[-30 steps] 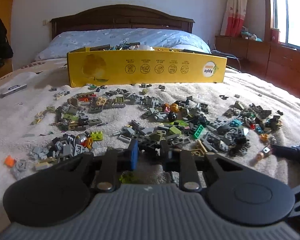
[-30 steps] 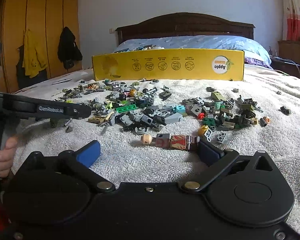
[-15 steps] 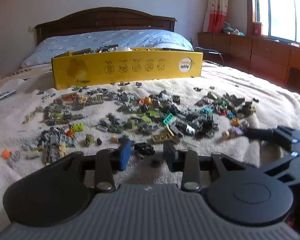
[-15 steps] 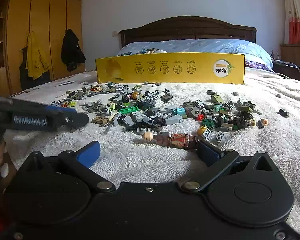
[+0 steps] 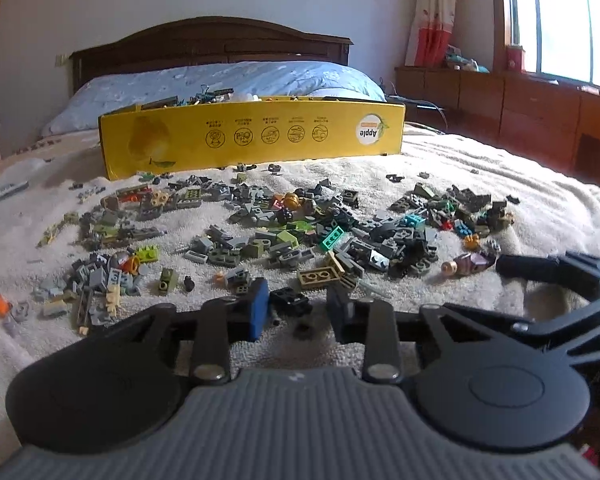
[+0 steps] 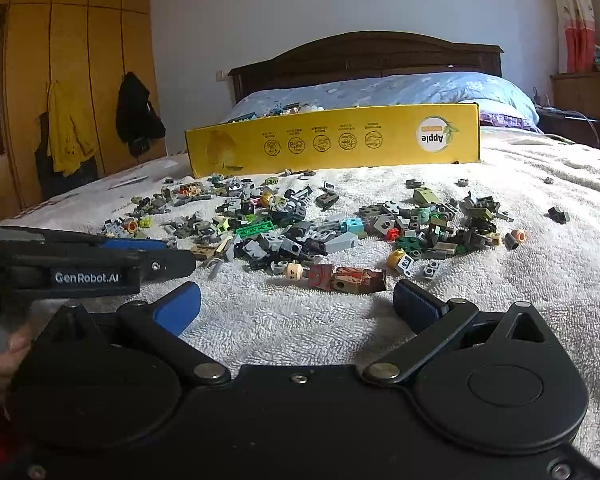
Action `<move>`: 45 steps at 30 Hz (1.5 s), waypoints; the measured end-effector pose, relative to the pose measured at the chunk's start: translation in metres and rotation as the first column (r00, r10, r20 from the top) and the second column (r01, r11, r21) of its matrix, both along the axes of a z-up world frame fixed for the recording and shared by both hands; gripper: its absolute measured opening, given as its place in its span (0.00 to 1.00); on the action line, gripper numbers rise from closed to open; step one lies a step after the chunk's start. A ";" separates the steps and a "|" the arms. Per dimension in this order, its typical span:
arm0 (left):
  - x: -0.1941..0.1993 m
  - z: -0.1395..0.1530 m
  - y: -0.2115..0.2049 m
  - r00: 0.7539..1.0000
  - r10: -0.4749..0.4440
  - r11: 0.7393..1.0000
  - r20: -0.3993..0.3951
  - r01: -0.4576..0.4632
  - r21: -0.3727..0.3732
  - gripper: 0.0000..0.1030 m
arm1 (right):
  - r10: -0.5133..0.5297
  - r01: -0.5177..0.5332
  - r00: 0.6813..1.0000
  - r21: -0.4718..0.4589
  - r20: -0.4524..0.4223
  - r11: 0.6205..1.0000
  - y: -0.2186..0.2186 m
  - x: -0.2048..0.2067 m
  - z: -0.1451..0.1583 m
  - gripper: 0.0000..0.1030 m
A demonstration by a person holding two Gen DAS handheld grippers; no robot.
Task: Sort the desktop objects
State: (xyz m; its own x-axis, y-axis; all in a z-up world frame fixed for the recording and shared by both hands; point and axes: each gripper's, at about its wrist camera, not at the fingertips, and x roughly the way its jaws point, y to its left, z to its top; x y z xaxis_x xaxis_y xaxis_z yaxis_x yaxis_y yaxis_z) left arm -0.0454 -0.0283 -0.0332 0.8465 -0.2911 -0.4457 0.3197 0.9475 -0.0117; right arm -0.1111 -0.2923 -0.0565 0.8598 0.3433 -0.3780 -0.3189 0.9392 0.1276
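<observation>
Several small toy bricks (image 5: 284,236) lie scattered over a white towel (image 5: 520,208) on the bed, in front of a long yellow box (image 5: 252,140). My left gripper (image 5: 298,310) is partly open, low over the towel, with a small black brick (image 5: 290,300) lying loose between its fingers. My right gripper (image 6: 296,306) is wide open and empty. Just ahead of it lies a brown and red toy figure (image 6: 340,278) with a tan head. The left gripper also shows in the right wrist view (image 6: 168,258), and the figure shows in the left wrist view (image 5: 470,262).
The yellow box (image 6: 332,142) holds more pieces behind its wall. A blue pillow (image 5: 220,84) and dark headboard (image 5: 208,40) are beyond. A wardrobe (image 6: 60,80) with hanging clothes stands at the left, a wooden sideboard (image 5: 540,108) under the window at the right.
My left gripper has pulled back from the pile and opened wider, and the black brick now lies between its fingers. My right gripper stayed open near the figure.
</observation>
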 end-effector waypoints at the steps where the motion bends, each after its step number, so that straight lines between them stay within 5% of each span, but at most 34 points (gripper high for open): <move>1: 0.000 0.000 0.000 1.000 -0.001 1.000 0.002 0.001 0.002 0.27 | 0.001 -0.001 1.000 -0.002 -0.001 1.000 0.000 0.000 0.000 1.00; 9: -0.002 0.003 0.001 1.000 -0.014 1.000 0.012 0.014 -0.021 0.28 | -0.013 0.014 1.000 0.020 -0.016 1.000 0.000 0.003 0.001 1.00; 16: 0.001 -0.003 -0.004 1.000 -0.022 1.000 0.015 0.022 0.012 0.45 | -0.014 0.015 1.000 0.034 -0.021 0.999 -0.001 0.003 0.001 1.00; 20: 0.001 -0.001 0.000 1.000 -0.007 1.000 0.015 0.007 -0.004 0.27 | -0.022 0.022 0.999 0.036 -0.023 0.999 0.000 0.003 0.002 1.00; 32: 0.000 0.010 0.012 0.998 0.036 0.999 0.044 -0.034 -0.040 0.27 | -0.064 0.066 0.998 0.055 -0.028 0.996 0.006 0.014 0.003 0.99; 36: -0.001 0.012 0.014 0.998 0.045 0.998 0.049 -0.043 -0.043 0.27 | -0.119 0.121 0.992 0.054 -0.031 0.991 0.010 0.022 0.003 0.84; 40: -0.001 0.012 0.017 0.997 0.052 0.998 0.049 -0.050 -0.048 0.27 | -0.164 0.164 0.986 0.007 -0.016 0.986 0.012 0.022 0.001 0.57; 45: 0.001 0.012 0.017 0.997 0.060 0.997 0.050 -0.057 -0.053 0.27 | -0.163 0.163 0.986 0.033 -0.019 0.986 0.005 0.022 0.002 0.55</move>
